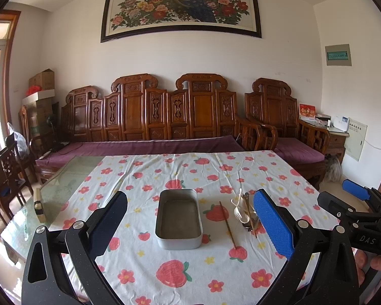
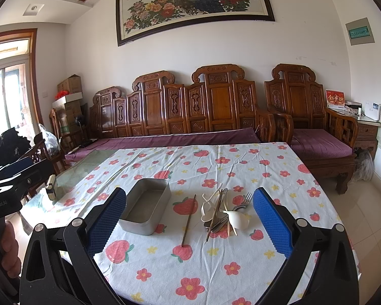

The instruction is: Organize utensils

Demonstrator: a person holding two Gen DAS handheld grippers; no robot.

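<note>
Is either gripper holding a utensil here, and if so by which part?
Nothing is held. The left gripper and right gripper are both open; the loose chopstick and utensil pile lie untouched on the tablecloth.

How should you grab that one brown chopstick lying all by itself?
Take the lone chopstick near its middle, coming straight down from above, fingers across its length. It lies flat on the tablecloth, clear of the metal tray and the utensil pile.

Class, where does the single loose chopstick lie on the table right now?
In both wrist views, the loose chopstick lies alone on the tablecloth, between the metal tray on its left and the utensil pile on its right.
</note>
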